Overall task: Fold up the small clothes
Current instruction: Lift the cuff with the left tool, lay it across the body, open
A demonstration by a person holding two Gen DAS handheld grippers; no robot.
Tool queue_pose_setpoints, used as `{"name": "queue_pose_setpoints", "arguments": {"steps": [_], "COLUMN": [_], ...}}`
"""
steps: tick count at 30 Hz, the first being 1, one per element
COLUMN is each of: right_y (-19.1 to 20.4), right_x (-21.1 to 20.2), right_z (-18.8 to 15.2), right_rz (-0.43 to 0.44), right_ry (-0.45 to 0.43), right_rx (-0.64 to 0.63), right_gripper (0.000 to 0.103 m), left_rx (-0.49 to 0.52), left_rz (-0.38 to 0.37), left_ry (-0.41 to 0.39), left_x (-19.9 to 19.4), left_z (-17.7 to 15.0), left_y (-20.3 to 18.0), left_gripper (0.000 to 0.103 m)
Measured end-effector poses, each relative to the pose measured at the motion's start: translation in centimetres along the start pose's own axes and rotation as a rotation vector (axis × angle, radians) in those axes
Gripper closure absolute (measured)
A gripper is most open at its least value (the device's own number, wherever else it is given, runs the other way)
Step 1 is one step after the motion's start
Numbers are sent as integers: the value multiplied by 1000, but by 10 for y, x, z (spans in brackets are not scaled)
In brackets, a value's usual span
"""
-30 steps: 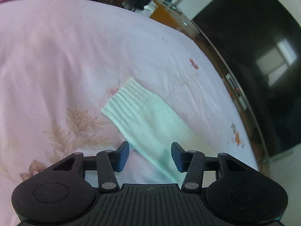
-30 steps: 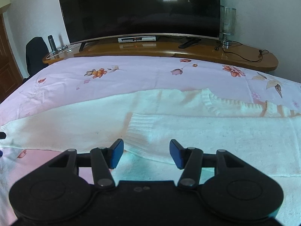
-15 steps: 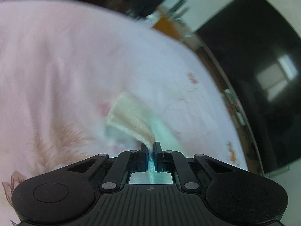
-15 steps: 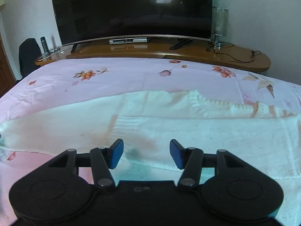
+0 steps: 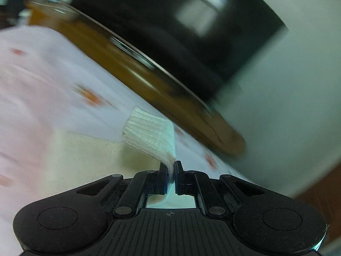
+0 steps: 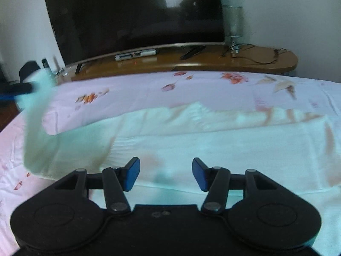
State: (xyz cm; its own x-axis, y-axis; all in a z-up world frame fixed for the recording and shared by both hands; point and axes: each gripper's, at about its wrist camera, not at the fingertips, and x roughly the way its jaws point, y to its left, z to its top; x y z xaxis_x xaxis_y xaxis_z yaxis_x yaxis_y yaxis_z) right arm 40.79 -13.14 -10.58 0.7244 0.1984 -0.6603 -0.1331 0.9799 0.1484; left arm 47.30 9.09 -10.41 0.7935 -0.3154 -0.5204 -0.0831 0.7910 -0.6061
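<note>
Left wrist view, low and close over pink floral bedsheet (image 5: 32, 89), tilted, facing black television (image 5: 170, 21), right wrist view level, same television (image 6: 136, 17), same bedsheet (image 6: 191, 87).

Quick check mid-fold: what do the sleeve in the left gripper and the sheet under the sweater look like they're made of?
Sleeve cuff, pinched in the left gripper: soft white knit, matte, with visible ribbing; probably cotton or acrylic yarn, fibre unclear. Bed sheet: thin, smooth woven cloth, pale pink with a printed floral pattern and light creases; likely cotton or a blend.
</note>
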Motion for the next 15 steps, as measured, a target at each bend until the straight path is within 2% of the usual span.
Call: {"name": "queue_pose_setpoints", "arguments": {"steps": [4, 7, 10, 13, 15], "right_y": [-47, -81, -110, -126, -129], "right_x": [-22, -28, -27, -24, -22], "right_z": [-2, -9, -18, -22, -19], "right_rz": [-31, -61, -69, -44, -7], "right_ry": [-17, -3, 25, 40, 35], "right_rx": [51, 95, 152, 204, 229], "right_gripper": [48, 48, 48, 46, 46], "left_rx": [91, 153, 176, 192, 225], "left_rz": [-79, -100, -107, -119, -57], "left_ry": [180, 316, 384, 359, 312], "left_x": [57, 91, 97, 74, 60], "left_z": [-49, -86, -102, -98, -86], "left_y": [-65, -96, -113, -119, -114], "left_gripper": [97, 97, 97, 97, 97]}}
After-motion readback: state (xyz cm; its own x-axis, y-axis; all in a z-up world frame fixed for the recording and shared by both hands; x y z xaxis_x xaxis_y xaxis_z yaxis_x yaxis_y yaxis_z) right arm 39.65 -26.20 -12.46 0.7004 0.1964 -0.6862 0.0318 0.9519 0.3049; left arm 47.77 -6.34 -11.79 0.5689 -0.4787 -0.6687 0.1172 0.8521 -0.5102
